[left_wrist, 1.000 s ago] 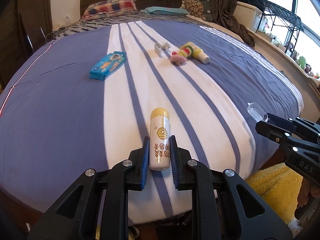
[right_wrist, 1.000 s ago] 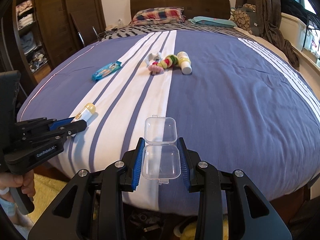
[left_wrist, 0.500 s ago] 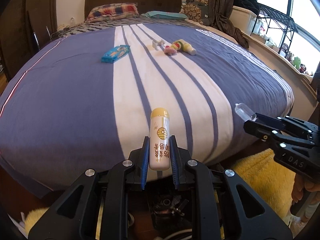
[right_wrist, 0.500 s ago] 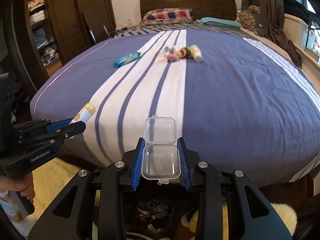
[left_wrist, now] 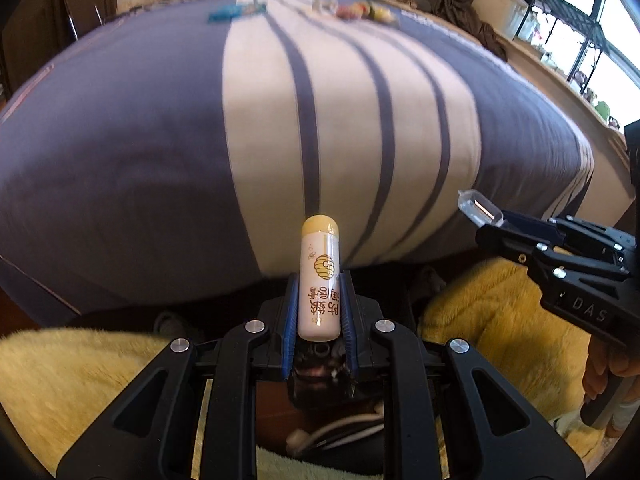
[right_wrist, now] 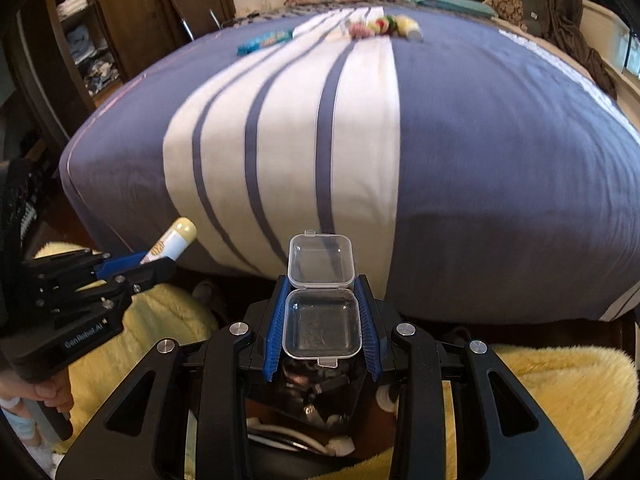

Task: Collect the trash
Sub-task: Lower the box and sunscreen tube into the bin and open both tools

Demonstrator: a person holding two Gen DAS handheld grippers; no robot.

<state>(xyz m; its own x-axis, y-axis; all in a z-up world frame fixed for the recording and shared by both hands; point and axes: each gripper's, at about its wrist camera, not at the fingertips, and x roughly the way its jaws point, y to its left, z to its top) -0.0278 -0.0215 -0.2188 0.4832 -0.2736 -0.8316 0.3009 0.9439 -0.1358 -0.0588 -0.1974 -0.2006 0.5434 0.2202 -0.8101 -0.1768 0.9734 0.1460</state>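
My left gripper is shut on a white tube with a yellow cap, held off the foot of the bed; it also shows in the right wrist view. My right gripper is shut on a clear plastic hinged box with its lid open; the box also shows in the left wrist view. Below both grippers a dark bin holds discarded bits. On the far bed lie a blue wrapper, a colourful toy and a yellow-white bottle.
The bed has a purple cover with white stripes. Yellow fluffy rugs lie on the floor on both sides of the bin. A wardrobe stands at left; a rack by the window at right.
Both grippers have pulled back from the bed and dropped lower, still holding the tube and the box. The bed's foot edge, the rugs and the bin have come into view.
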